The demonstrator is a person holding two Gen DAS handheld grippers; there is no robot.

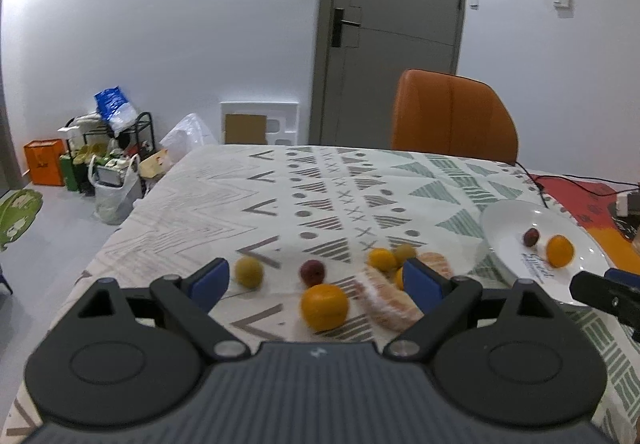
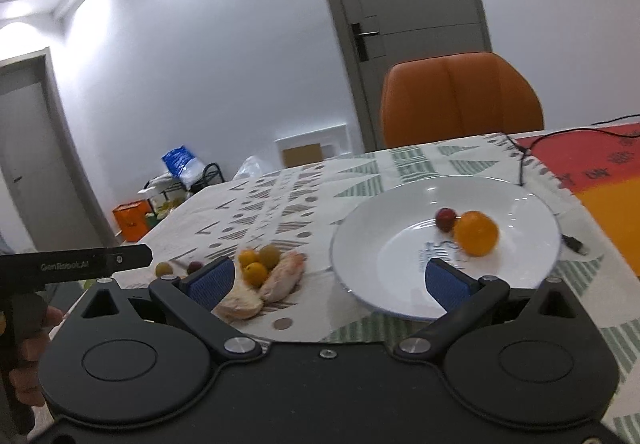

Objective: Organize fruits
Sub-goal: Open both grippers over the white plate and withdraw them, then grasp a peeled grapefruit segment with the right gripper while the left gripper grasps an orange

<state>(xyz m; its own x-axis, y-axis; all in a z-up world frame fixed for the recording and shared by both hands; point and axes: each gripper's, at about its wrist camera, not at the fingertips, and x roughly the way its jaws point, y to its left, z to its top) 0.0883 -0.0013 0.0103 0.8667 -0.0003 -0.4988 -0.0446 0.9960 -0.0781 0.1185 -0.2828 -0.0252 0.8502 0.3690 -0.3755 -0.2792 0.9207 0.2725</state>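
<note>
My left gripper (image 1: 316, 282) is open and empty above the table, with an orange (image 1: 324, 307) just ahead between its fingers. Around it lie a dark plum (image 1: 312, 272), a yellow-green fruit (image 1: 249, 272), small oranges (image 1: 382, 259) and peeled citrus pieces (image 1: 386, 302). A white plate (image 1: 516, 244) at the right holds a plum (image 1: 531, 236) and an orange (image 1: 560, 250). My right gripper (image 2: 328, 282) is open and empty at the plate's (image 2: 384, 256) near rim; the plate's orange (image 2: 477, 233) and plum (image 2: 445, 218) lie ahead, and the fruit pile (image 2: 256, 272) is to the left.
An orange chair (image 1: 454, 115) stands behind the table. A black cable (image 2: 532, 151) crosses the red-orange mat (image 2: 600, 171) to the right of the plate. A coin (image 2: 282, 323) lies near the peeled pieces. Bags and boxes (image 1: 104, 163) crowd the floor at the far left.
</note>
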